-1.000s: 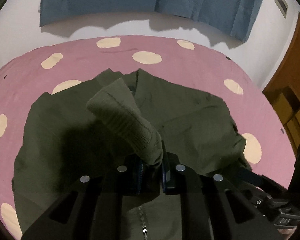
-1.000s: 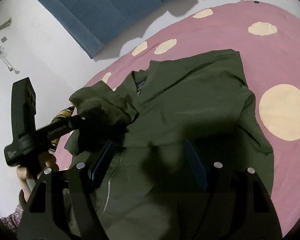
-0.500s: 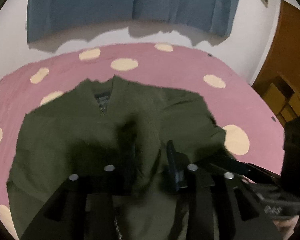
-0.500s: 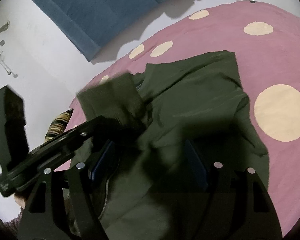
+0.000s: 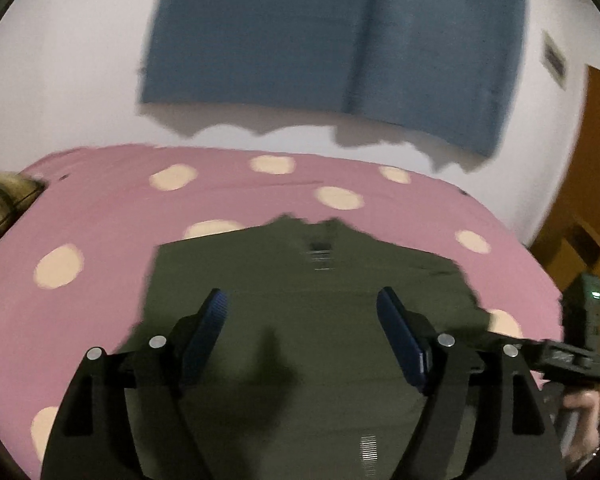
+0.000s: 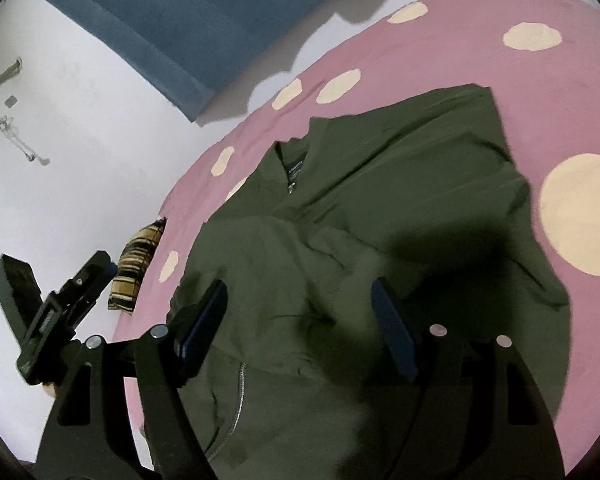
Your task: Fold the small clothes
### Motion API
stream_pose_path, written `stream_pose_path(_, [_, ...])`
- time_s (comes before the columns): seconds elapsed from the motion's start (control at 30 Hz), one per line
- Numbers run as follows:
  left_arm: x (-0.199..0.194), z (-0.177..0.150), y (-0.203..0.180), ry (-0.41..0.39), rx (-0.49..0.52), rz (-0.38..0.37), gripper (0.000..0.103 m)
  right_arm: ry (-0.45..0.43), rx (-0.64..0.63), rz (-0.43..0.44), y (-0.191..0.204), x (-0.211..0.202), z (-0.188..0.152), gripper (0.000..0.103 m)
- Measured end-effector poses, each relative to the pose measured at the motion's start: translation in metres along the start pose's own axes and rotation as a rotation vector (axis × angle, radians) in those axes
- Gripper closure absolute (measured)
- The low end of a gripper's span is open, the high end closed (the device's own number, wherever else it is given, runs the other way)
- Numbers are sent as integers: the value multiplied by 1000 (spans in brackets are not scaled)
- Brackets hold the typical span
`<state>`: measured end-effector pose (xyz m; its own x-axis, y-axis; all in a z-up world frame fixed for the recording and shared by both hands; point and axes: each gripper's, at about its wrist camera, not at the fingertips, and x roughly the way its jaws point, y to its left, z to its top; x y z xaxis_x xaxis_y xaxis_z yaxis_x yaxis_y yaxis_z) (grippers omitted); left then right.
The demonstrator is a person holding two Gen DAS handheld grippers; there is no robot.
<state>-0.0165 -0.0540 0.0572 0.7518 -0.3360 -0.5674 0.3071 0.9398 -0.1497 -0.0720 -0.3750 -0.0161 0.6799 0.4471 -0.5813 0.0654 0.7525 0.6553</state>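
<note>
A dark olive zip jacket (image 5: 308, 320) lies on the pink bed, collar toward the wall, both sleeves folded in over its body; it also shows in the right wrist view (image 6: 340, 264). My left gripper (image 5: 302, 300) is open and empty, held above the jacket's middle. My right gripper (image 6: 298, 292) is open and empty above the jacket's lower front, near the zip (image 6: 240, 400). The left gripper's body (image 6: 52, 312) shows at the left of the right wrist view, and the right gripper's body (image 5: 572, 352) at the right of the left wrist view.
The bed has a pink sheet with cream dots (image 5: 100, 216). A blue cloth (image 5: 332, 40) hangs on the white wall behind. A striped cushion (image 6: 136, 268) lies at the bed's left edge. A wooden door (image 5: 596, 184) stands at the right.
My left gripper let go of the ribbed sleeve cuff, opened wide and lifted back. The sleeve now lies flat on the jacket. The right gripper stayed open.
</note>
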Motion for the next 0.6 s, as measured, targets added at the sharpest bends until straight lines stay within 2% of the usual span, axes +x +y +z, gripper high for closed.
stream_pose_path(0.2, [-2,-18,59,5,-45,126,27,-7,85,-101,-17,-3,2,29])
stream_pose_path(0.37, [6,-29,85,29,-96,159,27,18,129,-173,-36,-1,-7,29])
stream_pose_path(0.5, [11,-33,89,50,-114,142,27,72,161,-97,-45,15,-17,29])
stream_pose_path(0.6, [12,-34,90,55,-109,143,27,98,128,-88,-41,23,-20,31])
